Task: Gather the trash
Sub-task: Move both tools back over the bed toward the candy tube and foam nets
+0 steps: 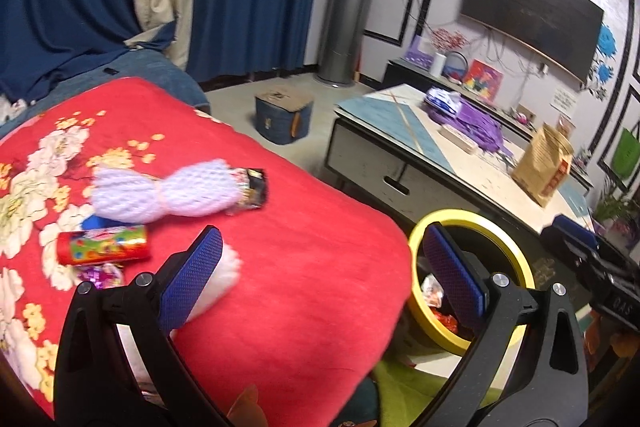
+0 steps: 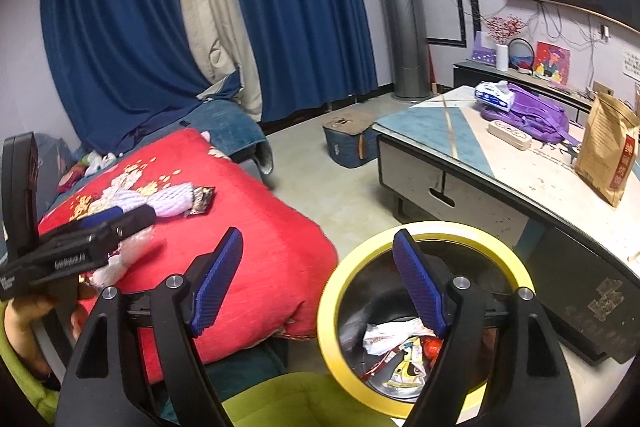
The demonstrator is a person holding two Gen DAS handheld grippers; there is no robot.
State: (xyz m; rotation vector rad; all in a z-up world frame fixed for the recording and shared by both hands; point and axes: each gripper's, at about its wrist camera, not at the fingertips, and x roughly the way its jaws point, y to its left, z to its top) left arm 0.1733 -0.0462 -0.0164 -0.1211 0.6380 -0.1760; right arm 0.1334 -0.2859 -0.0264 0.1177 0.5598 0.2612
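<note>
A: Left wrist view first. Left tool point(image 1: 320, 275) has its jaws wide apart, nothing between them. It hangs over the near edge of the red blanket point(image 1: 288, 227).
B: Trash on the blanket?
A: Yes. White foam net point(image 1: 160, 193) at far left, a dark wrapper point(image 1: 254, 187) touching its right end. Nearer, a red tube point(image 1: 102, 247) with a blue bit just behind it and a shiny purple wrapper point(image 1: 100, 274) just in front. A white fuzzy piece point(image 1: 224, 279) sits behind the left finger, blurred.
B: Bin?
A: Yellow-rimmed bin point(image 1: 524, 263) right of the blanket, behind the right finger, with wrappers inside. Right tool body shows at the right edge.
B: Right wrist view?
A: Right tool point(image 2: 318, 279) gapes open and empty; the right finger stands over the bin point(image 2: 332, 291) mouth and the left finger over the blanket point(image 2: 260, 239). Crumpled trash point(image 2: 384, 341) lies on the bin floor.
B: Left tool from here?
A: Left tool point(image 2: 116, 217) enters from the left over the blanket, held by a hand point(image 2: 24, 323); seen side-on, so its gap can't be read in this view. Net point(image 2: 172, 203) and wrapper point(image 2: 202, 199) lie beyond it. Worktop point(image 2: 460, 131) is at far right with a purple bag point(image 2: 536, 111).
</note>
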